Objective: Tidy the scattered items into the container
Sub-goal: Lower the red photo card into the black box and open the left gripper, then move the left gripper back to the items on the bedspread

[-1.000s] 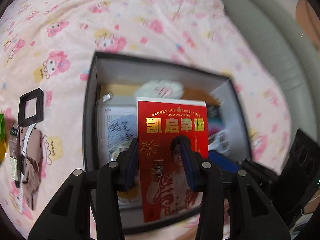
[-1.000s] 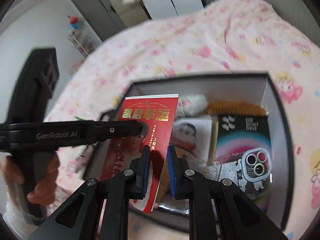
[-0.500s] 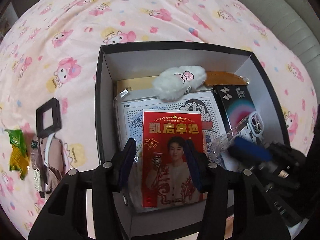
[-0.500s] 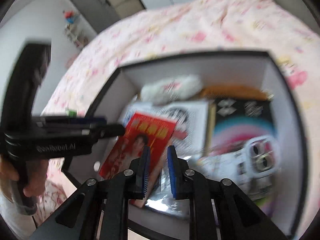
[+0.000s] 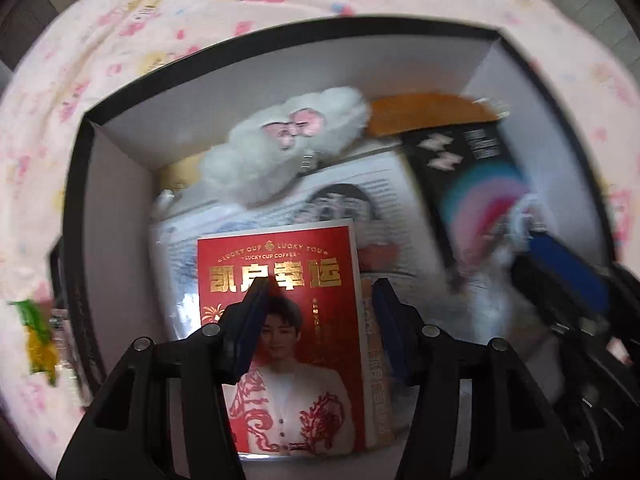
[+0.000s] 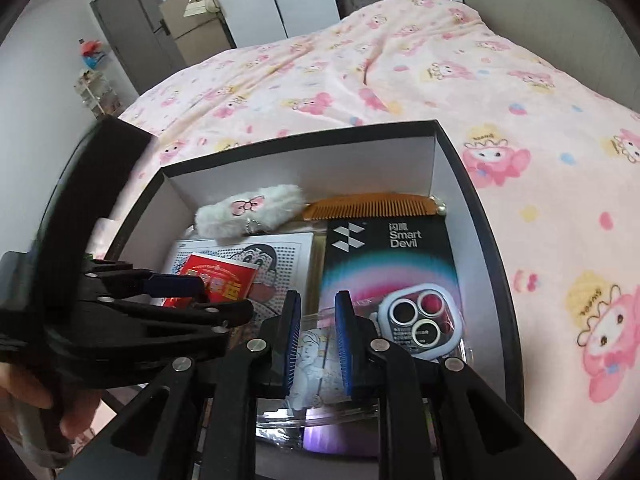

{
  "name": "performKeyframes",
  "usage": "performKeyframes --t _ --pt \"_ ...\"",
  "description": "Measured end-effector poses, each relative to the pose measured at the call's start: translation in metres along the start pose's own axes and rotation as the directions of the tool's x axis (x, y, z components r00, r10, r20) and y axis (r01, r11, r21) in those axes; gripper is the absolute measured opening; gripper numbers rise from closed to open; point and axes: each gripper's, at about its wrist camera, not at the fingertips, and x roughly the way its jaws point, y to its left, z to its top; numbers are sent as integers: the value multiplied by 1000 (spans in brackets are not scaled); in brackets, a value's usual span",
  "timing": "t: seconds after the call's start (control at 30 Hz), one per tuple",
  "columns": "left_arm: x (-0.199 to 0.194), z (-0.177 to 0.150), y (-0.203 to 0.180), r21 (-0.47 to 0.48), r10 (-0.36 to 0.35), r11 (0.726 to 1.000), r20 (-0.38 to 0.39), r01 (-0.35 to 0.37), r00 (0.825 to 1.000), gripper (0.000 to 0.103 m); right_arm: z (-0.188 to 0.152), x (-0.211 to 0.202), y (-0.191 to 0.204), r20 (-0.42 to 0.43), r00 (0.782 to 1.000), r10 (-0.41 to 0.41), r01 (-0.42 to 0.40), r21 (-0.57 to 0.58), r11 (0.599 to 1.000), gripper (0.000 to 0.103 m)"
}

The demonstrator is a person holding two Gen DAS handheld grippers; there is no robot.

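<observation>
glossy red card point(image 5: 280, 320), fluffy white pouch point(image 6: 248, 210), matt cardboard box point(image 6: 304, 168), soft fleecy blanket point(image 6: 400, 72).

My left gripper point(image 5: 318, 322) and right gripper point(image 6: 317, 342) are matte black plastic, each with 2 angular fingers lined by ribbed blue pads point(image 6: 291, 340) (round silver screws at the pivots). My hand point(image 6: 60, 412) grips a black handle.

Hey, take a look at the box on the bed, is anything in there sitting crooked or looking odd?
Mostly tidy. The red card lies loose on the other items in the box, between the left gripper's opening jaws. Outside the box, a green wrapper sits on the bedspread, not yet tidied.
</observation>
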Motion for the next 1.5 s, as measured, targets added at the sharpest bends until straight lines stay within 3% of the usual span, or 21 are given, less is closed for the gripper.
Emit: performKeyframes --t 0.13,0.2,0.27,0.37,0.5,0.63,0.73,0.9,1.17,1.5 --pt "-2 -1 10 -38 30 999 -18 -30 999 58 -1 0 -2 -8 1000 -3 3 0 1000 15" --pt "-2 -2 17 -63 2 998 -29 -4 1000 58 -1 -1 -3 -11 1000 8 -7 11 1000 15" --pt "-7 -4 24 -85 38 996 -16 -40 999 54 -1 0 -3 -16 1000 24 -24 17 1000 15" --pt "-24 -11 31 -119 -38 992 49 44 998 54 -2 0 -2 -18 1000 21 -21 15 1000 15" --pt "-54 -32 34 -133 -100 984 154 121 983 54 -5 -6 2 -14 1000 18 -18 6 1000 15" --pt "-89 -64 36 -111 -171 973 242 202 955 55 -12 -23 14 -2 999 37 -37 -7 999 19" --pt "-108 -79 31 -90 -185 972 286 219 940 56 -23 -43 25 22 999 44 -43 -21 999 27" --pt "-134 -117 30 -76 -215 964 333 254 918 56 -46 -77 48 53 998 35 -33 -51 998 30" --pt "-157 -173 40 -73 -202 967 369 245 907 56 -73 -119 84 94 993 67 -58 -95 994 34" --pt "-176 -233 75 -118 -145 972 379 203 914 56 -105 -133 140 70 990 126 -113 -159 981 34"
